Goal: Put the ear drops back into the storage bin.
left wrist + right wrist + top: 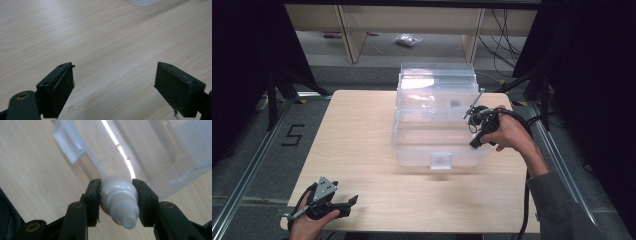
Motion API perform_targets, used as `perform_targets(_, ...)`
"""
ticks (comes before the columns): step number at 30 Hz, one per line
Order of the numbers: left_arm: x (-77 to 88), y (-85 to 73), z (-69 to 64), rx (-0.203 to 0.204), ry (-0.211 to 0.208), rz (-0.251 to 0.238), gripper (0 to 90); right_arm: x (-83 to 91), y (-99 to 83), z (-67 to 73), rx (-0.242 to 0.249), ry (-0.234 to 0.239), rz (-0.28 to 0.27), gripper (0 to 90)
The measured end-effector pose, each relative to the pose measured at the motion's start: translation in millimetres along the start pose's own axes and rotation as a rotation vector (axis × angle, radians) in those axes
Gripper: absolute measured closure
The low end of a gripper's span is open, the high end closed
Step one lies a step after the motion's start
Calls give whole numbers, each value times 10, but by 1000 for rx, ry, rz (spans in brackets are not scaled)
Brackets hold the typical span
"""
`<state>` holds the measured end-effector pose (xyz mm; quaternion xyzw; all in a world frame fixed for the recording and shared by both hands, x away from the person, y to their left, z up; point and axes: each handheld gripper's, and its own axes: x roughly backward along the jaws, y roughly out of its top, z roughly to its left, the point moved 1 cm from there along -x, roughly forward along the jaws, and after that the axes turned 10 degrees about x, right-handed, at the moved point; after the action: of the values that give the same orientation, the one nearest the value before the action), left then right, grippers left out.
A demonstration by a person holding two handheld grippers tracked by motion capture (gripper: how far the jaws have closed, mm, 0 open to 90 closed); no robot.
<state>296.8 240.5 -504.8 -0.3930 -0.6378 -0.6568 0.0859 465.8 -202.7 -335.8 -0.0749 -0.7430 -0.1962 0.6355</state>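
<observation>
A clear plastic storage box (412, 150) stands on the middle of the table with its lid (437, 82) raised at the back. My right gripper (473, 142) hovers at the box's right front rim. In the right gripper view this gripper (116, 187) is shut on a small white bottle (119, 201), whose ribbed cap end points back toward the camera. The box's rim and latch (67, 142) lie just beyond it. My left gripper (351, 204) sits low at the table's front left corner, and its jaws (115, 75) stand wide open over bare wood with nothing between them.
The light wooden table (357, 130) has free room left of and in front of the box. A white latch (441, 161) sticks out from the box's front wall. Beyond the table are wooden shelf legs (354, 35), cables and a floor mark "5" (292, 135).
</observation>
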Motion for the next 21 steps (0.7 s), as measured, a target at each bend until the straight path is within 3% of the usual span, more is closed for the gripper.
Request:
perform_targets(12,-6,-5,-3,-2,-5,7,150,-230,48,-235,-52,11,30,602)
perform_targets(16,-2,3,-10,23,-2,-17,151,-332,68,-305,-67,24,39,603)
perform_targets(21,-7,1,4,11,6,-8,151,-456,107,-388,-91,31,61,602)
